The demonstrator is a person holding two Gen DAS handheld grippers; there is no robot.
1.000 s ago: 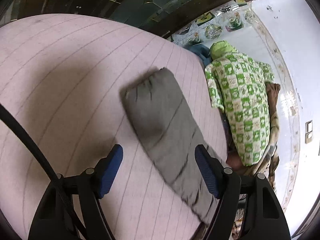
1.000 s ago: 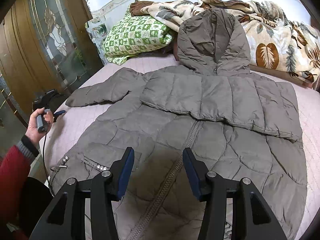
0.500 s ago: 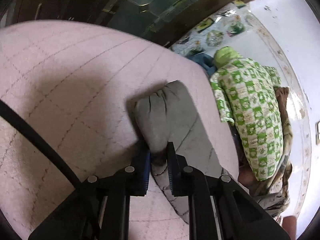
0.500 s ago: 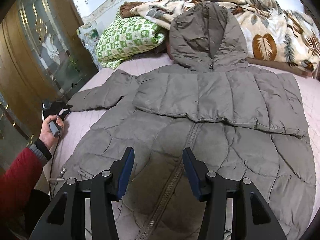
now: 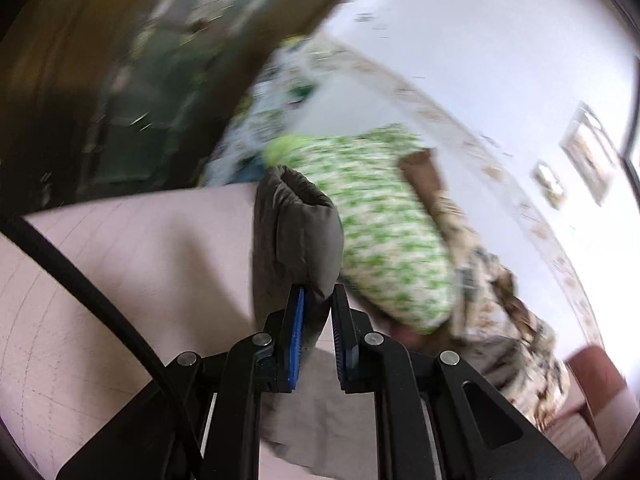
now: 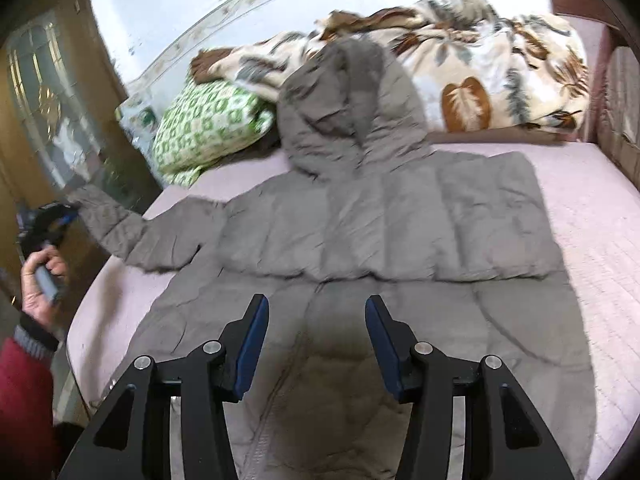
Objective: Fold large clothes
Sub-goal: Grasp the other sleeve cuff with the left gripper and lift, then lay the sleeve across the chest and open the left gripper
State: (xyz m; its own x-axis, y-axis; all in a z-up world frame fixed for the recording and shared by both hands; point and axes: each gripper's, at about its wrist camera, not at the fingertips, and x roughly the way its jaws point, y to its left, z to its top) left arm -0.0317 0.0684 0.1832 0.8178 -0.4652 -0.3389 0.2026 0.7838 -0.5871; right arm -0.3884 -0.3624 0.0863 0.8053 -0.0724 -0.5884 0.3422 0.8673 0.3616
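The grey quilted hooded jacket (image 6: 384, 248) lay spread over the pale pink bed (image 6: 592, 208), filling the middle of the right wrist frame. Its cuffed grey sleeve (image 5: 296, 232) stood pinched between the closed jaws of the left gripper (image 5: 318, 300) at lower centre, lifted off the bed. The right gripper (image 6: 316, 344) hovered above the zipper with jaws apart, holding nothing. A green-and-white checked pillow (image 6: 208, 124) and leaf-print blanket (image 6: 480, 68) lay behind the hood.

White wall (image 6: 168, 12), pink bed (image 6: 592, 200), wooden glass-panelled door (image 6: 40, 92).
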